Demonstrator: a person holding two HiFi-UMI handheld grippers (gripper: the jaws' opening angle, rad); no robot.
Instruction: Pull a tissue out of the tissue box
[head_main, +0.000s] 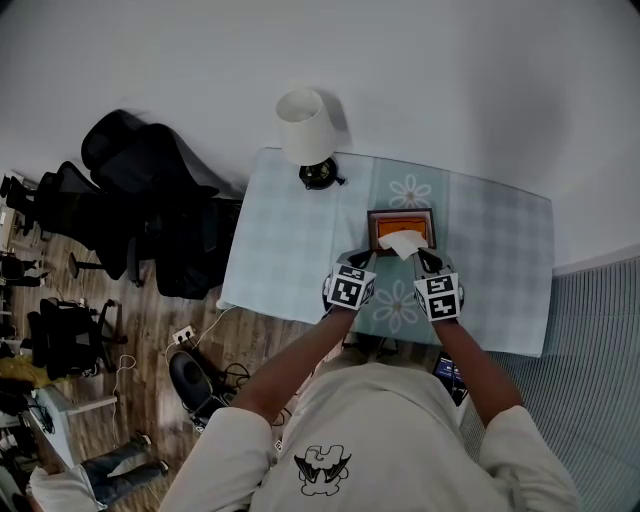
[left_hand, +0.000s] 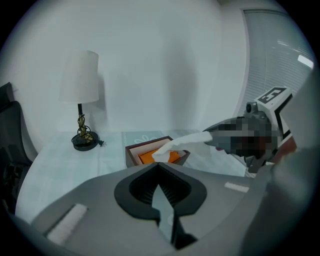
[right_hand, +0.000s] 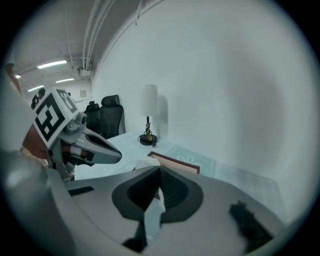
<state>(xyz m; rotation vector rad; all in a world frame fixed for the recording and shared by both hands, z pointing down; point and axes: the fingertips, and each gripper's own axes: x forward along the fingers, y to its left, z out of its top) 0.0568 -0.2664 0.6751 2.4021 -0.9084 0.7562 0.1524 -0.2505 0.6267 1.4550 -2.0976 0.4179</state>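
A brown tissue box with an orange inside stands on the table. A white tissue sticks up out of it and stretches towards my right gripper, which is shut on the tissue's end. In the left gripper view the tissue runs from the box up into the right gripper. White tissue shows between the right jaws in the right gripper view. My left gripper hovers just left of the box's near edge, shut and holding nothing.
A lamp with a white shade stands at the table's far left corner. Black office chairs crowd the floor to the left. A white wall runs behind the table, and cables and a black bag lie on the floor nearby.
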